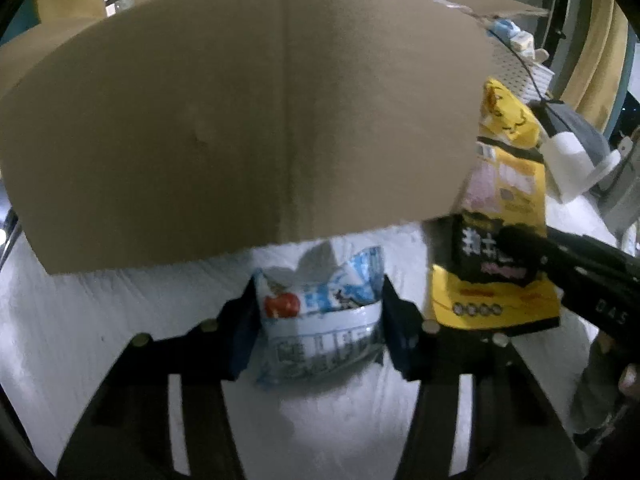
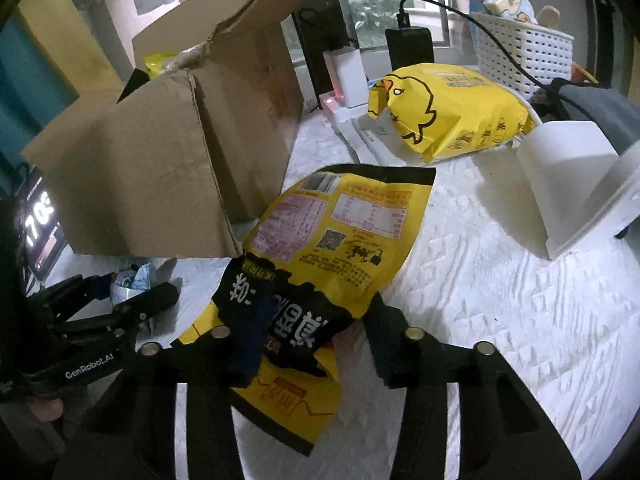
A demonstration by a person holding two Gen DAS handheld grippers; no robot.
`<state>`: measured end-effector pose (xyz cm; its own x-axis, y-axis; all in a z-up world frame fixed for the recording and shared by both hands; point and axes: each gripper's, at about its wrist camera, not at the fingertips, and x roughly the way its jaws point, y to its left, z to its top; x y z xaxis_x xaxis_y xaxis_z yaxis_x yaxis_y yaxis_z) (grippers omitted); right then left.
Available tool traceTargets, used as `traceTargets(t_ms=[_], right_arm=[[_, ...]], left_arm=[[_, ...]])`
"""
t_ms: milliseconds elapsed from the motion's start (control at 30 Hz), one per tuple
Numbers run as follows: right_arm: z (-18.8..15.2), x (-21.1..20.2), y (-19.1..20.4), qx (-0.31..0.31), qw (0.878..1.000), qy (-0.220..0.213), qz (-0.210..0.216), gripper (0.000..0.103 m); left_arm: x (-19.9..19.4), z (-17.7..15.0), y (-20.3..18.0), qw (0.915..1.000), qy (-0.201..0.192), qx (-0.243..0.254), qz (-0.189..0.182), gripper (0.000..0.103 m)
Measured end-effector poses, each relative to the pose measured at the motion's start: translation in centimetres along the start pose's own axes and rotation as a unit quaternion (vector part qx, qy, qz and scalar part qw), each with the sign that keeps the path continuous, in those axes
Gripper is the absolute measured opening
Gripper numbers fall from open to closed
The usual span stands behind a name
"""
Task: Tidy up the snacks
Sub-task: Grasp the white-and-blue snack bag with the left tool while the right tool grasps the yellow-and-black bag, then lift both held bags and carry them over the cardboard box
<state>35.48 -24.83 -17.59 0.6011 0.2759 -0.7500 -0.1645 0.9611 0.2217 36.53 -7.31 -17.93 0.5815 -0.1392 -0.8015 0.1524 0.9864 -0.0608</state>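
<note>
Left claw is clamped on a small blue-and-white foil snack packet, directly before the brown cardboard box. Right claw grips a yellow-and-black crinkled snack bag, the box to its left.

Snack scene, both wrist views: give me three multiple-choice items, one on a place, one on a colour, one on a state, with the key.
1. Where does the duck-print bag lie?
A. inside the cardboard box
B. on the white cloth, in front of the white basket
C. in the left gripper

2. What colour is the packet in the left gripper?
A. blue and white
B. green
C. orange

3. What does the right gripper do?
A. hangs open, empty
B. grips the box flap
C. grips the yellow and black bag

Key: 1 B, it rests on cloth below the basket; 2 A, blue-white wrapper between the fingers; 3 C, fingers pinch the bag's black end.
</note>
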Motion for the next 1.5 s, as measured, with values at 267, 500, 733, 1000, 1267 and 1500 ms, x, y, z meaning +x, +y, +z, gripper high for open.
traceTargets(t_ms=[267,500,733,1000,1267,1500], right_arm=[[-0.9,-1.1,0.3,-0.001,1.000,-0.002,-0.008,0.033],[-2.1,-2.5,0.3,-0.003,1.000,-0.002,-0.008,0.029],[-3.5,-4.8,0.0,0.003,1.000,-0.008,-0.015,0.027],[-4.4,-7.6,-0.4,0.006,0.999,-0.025,-0.023,0.025],[-3.9,-11.1,1.6,-0.009,0.998,-0.059,-0.005,0.024],[-1.4,-12.9,4.5,-0.035,0.995,-0.089,0.014,0.024]], left_arm=[[-1.5,-1.6,-0.5,0.9999,0.003,0.005,-0.016,0.054],[-3.0,-2.5,-1.3,0.9997,-0.001,0.013,-0.022,0.054],[-5.0,-3.3,-1.5,0.9994,-0.011,0.016,-0.029,0.054],[-7.5,-4.7,-1.4,0.9989,-0.025,0.023,-0.033,0.054],[-10.4,-4.9,-0.5,0.9980,-0.050,0.027,-0.029,0.054],[-13.2,-3.1,1.2,0.9959,-0.084,0.027,-0.020,0.054]])
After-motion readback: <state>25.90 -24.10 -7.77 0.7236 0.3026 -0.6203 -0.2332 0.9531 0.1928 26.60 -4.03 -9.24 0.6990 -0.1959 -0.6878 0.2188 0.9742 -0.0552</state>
